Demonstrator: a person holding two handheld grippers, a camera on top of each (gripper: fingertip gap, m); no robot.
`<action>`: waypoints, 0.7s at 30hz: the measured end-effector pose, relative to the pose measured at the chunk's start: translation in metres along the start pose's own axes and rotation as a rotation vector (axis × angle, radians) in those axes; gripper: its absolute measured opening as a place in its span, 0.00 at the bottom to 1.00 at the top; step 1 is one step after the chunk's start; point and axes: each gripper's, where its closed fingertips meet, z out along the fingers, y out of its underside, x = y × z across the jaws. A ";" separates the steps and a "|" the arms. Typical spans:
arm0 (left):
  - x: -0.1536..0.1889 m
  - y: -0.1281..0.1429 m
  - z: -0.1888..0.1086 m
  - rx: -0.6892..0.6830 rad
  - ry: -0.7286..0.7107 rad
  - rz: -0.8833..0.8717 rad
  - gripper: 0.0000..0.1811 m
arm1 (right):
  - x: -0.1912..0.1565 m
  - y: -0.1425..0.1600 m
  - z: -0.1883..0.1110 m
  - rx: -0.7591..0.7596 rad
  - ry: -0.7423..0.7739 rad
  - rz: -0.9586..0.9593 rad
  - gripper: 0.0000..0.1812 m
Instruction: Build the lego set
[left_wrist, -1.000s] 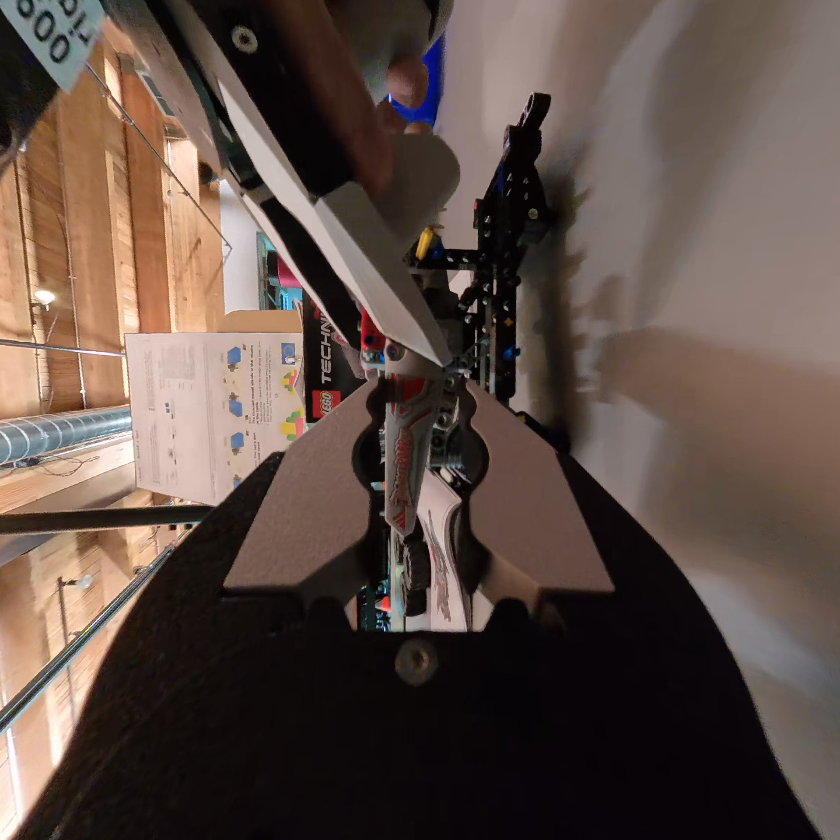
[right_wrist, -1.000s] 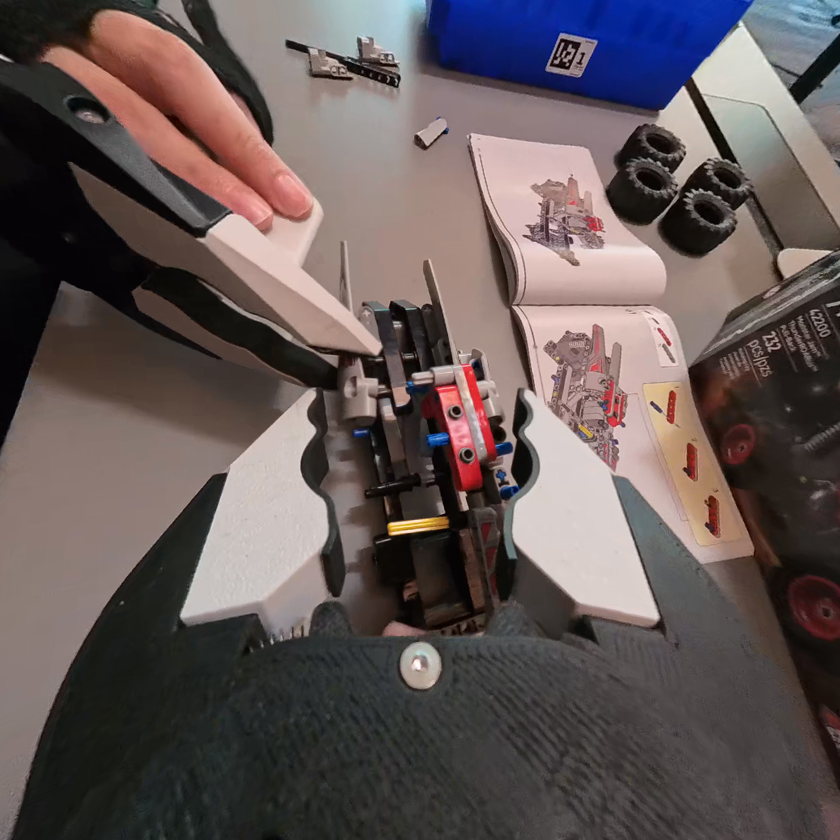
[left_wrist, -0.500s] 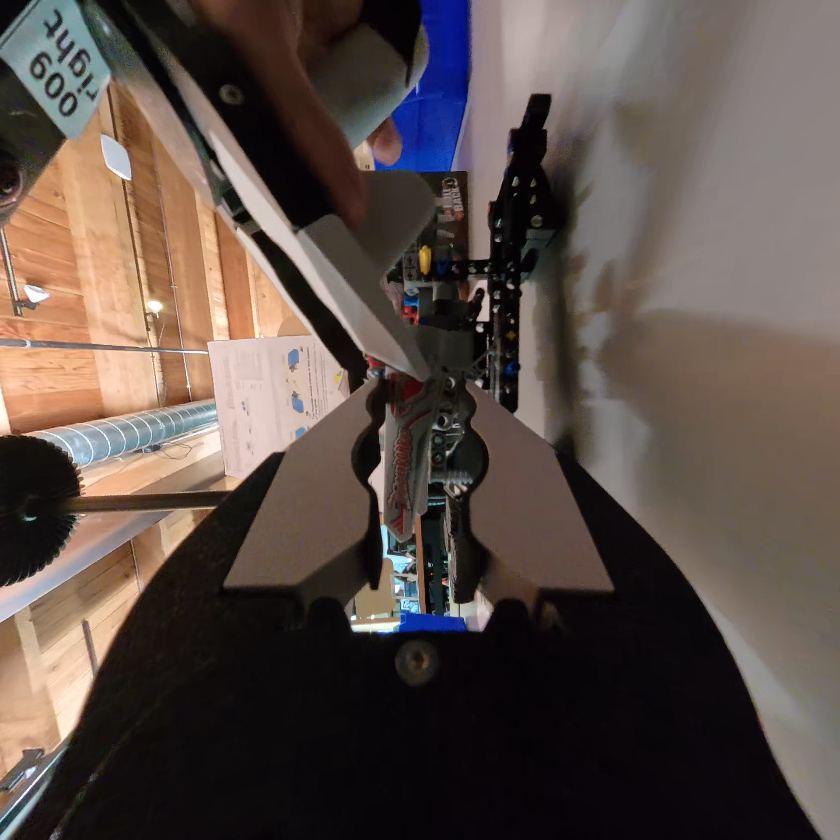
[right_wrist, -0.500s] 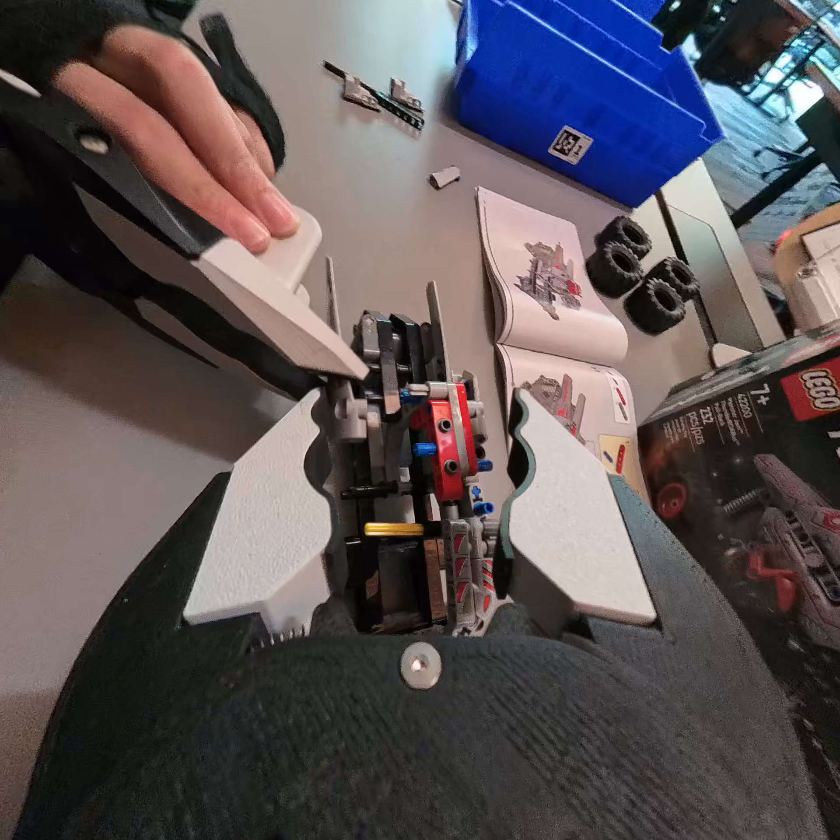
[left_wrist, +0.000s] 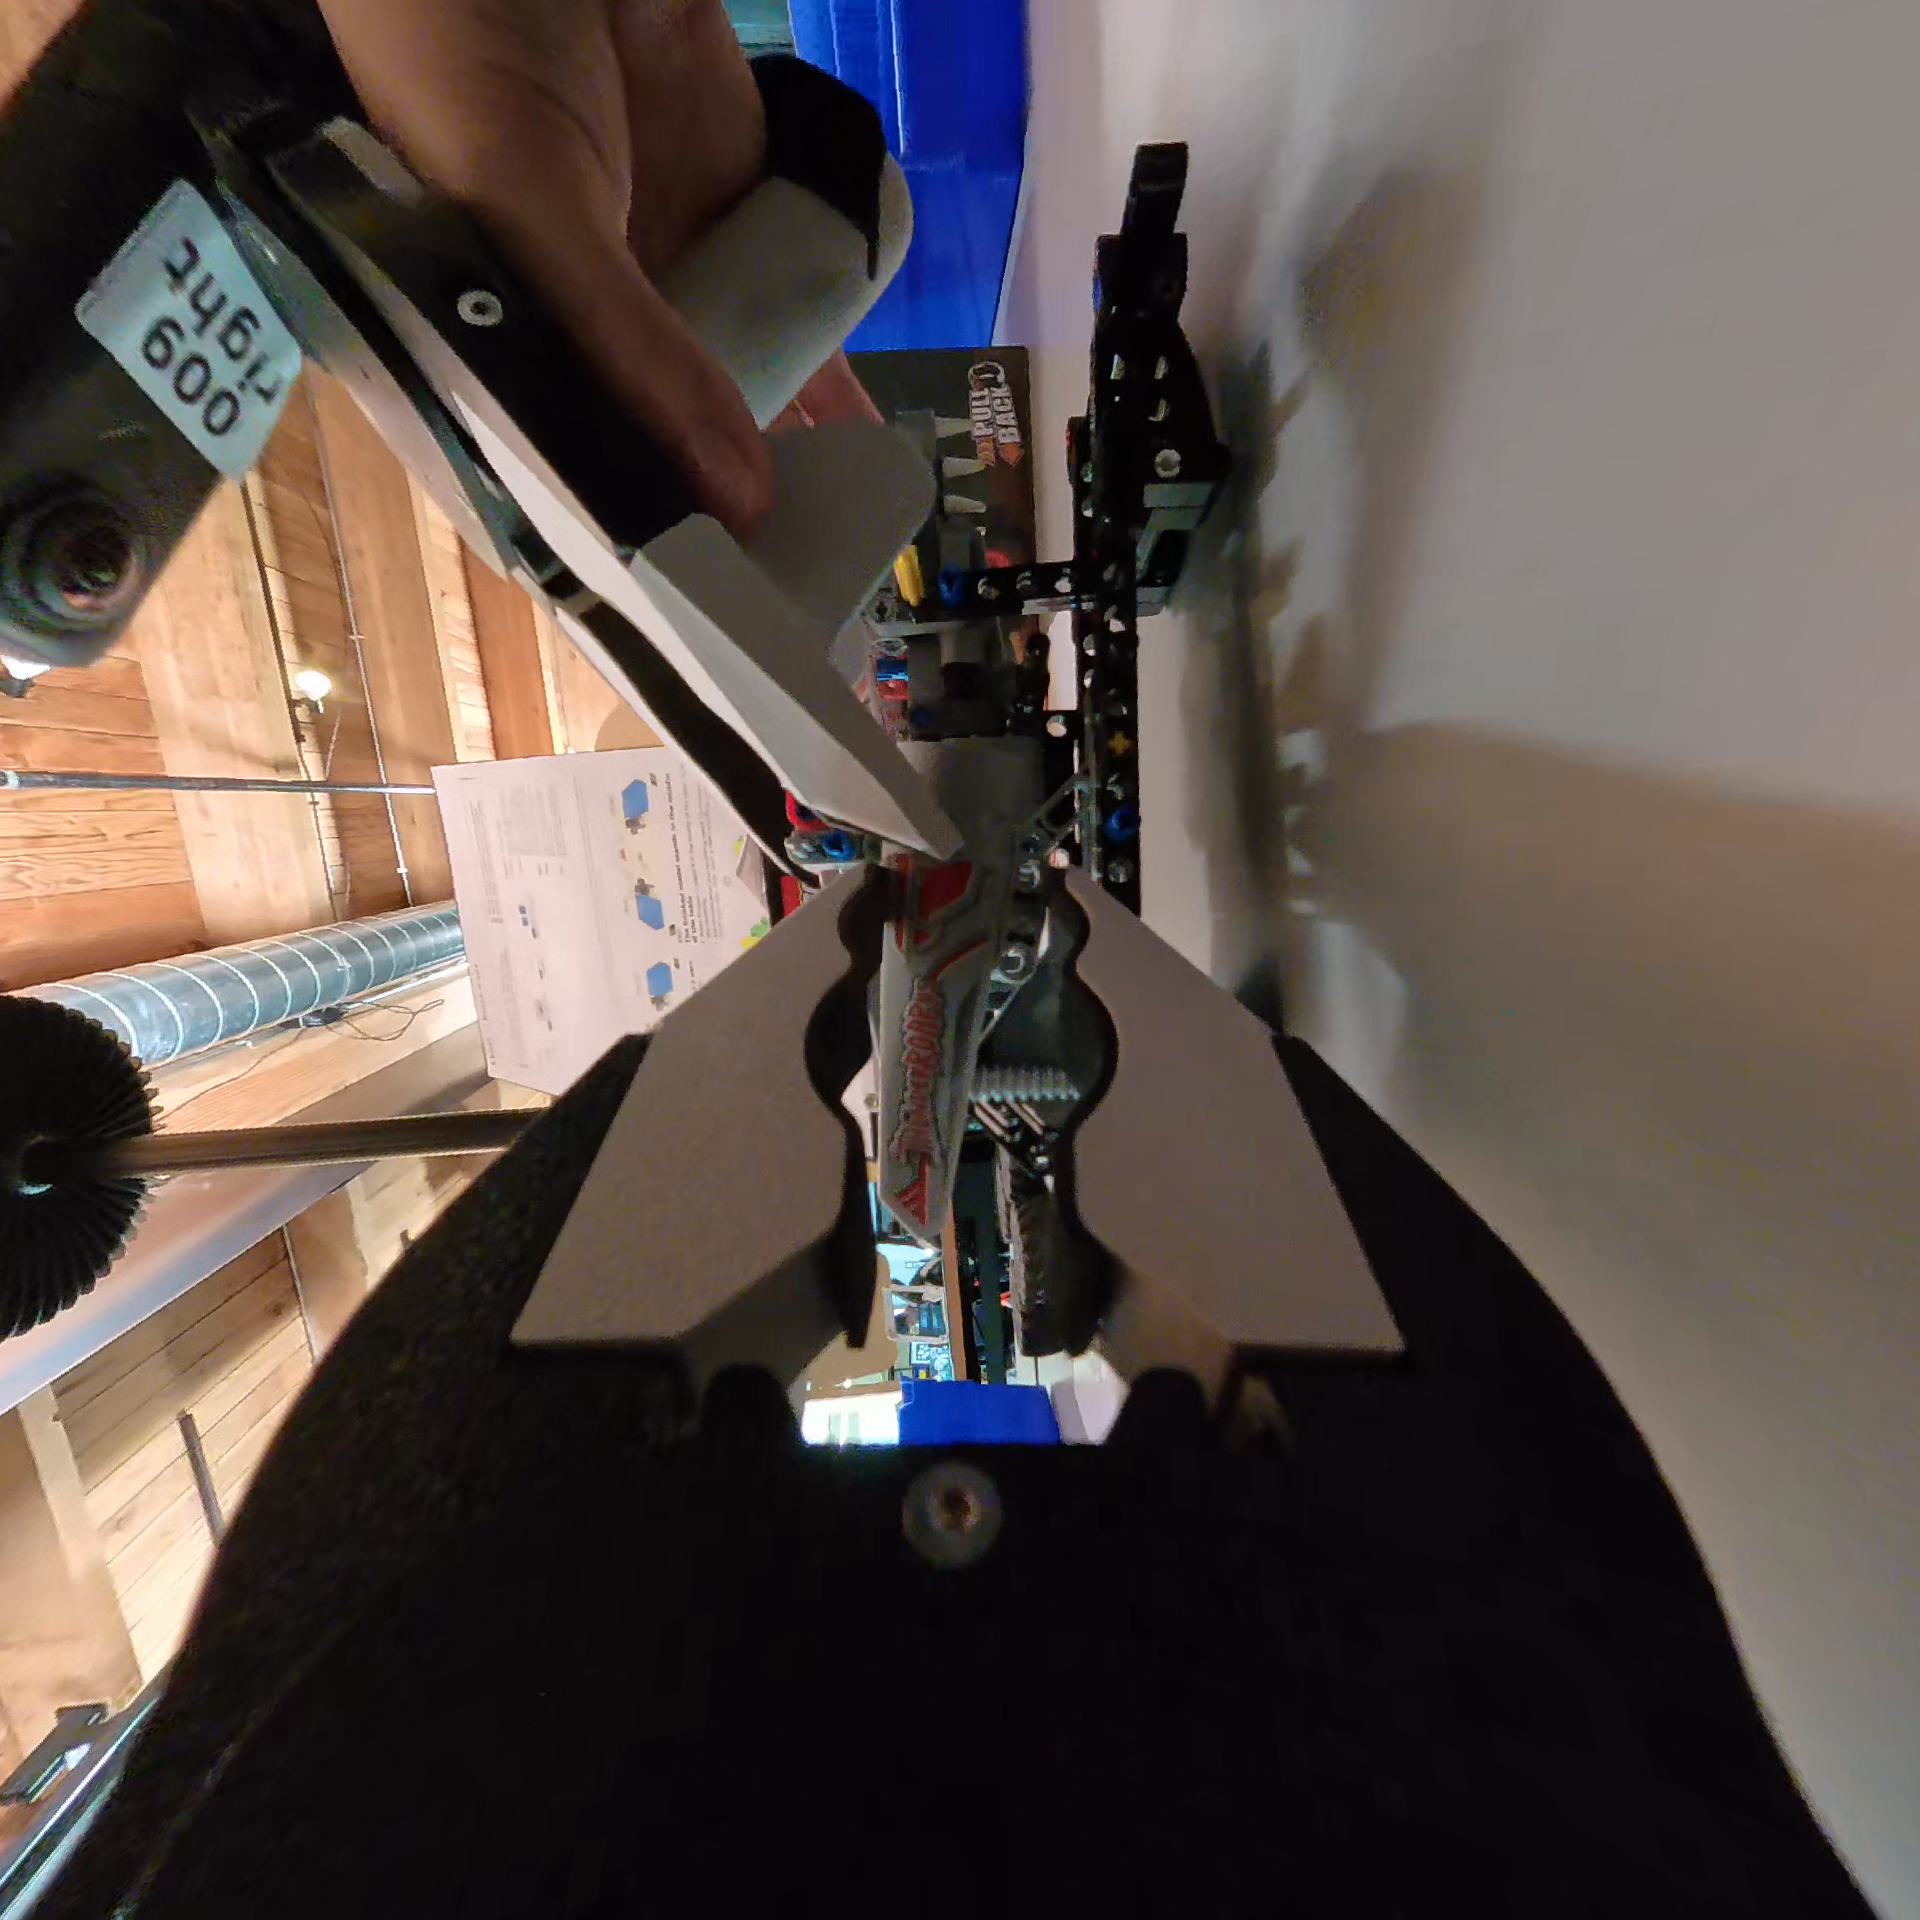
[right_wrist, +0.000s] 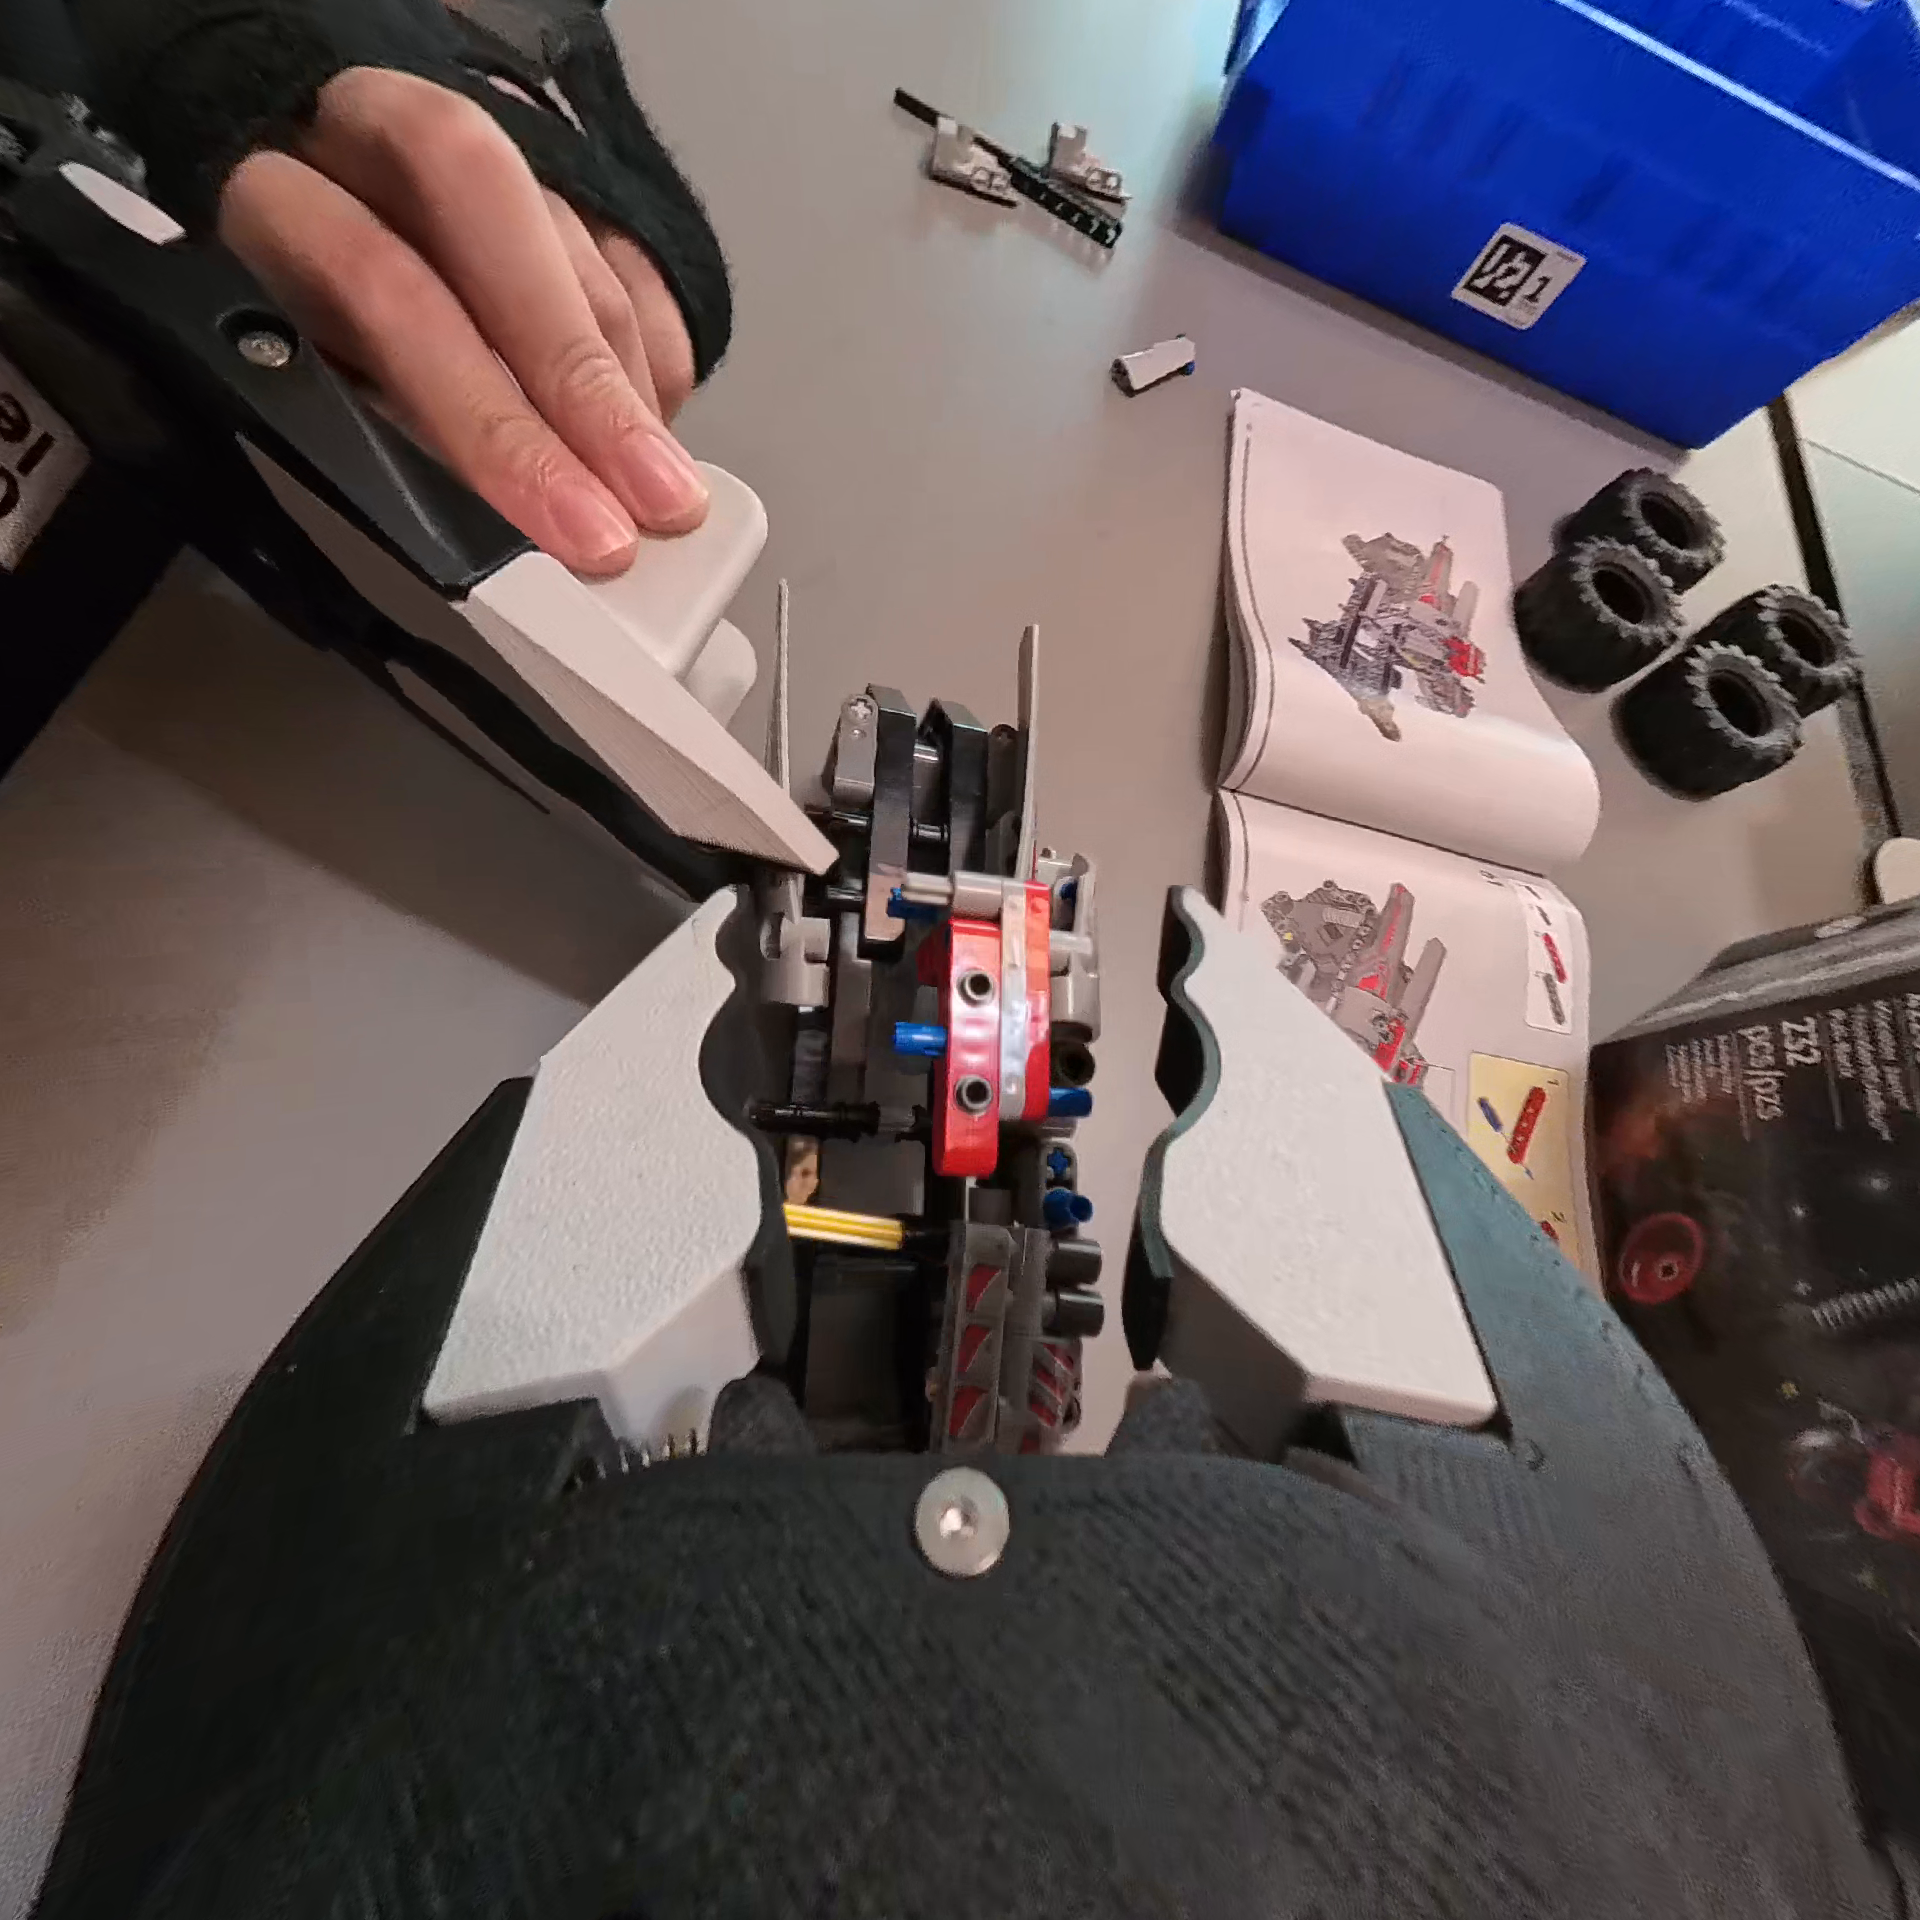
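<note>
Since the earlier frames the right gripper's fingers have spread wider about the model, and its camera has tipped back down toward the table.

Left wrist view: the left gripper pinches a grey side panel with red markings, part of the lego model, whose black frame lies against the grey table (this view is rolled on its side). The right gripper comes in from upper left, its tip touching the model just beyond the left fingers; a hand holds it.

Right wrist view: the right gripper stands spread, the model between its fingers; I cannot tell whether the left finger touches, while the right one stands clear. The left gripper closes on the model's far left edge. Beside the model, to the right, lies an open instruction booklet, then four black tyres and the set's dark box. A blue bin and loose parts sit farther back.
</note>
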 end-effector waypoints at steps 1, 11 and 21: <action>0.000 0.000 0.000 0.001 -0.002 0.003 0.16 | -0.001 0.000 0.002 -0.004 -0.011 -0.001 0.42; -0.005 0.003 0.004 0.017 -0.049 0.043 0.16 | -0.004 0.002 0.011 0.013 0.001 -0.046 0.36; -0.007 0.004 0.005 0.005 -0.060 0.029 0.16 | -0.003 0.001 0.012 0.044 0.023 -0.024 0.36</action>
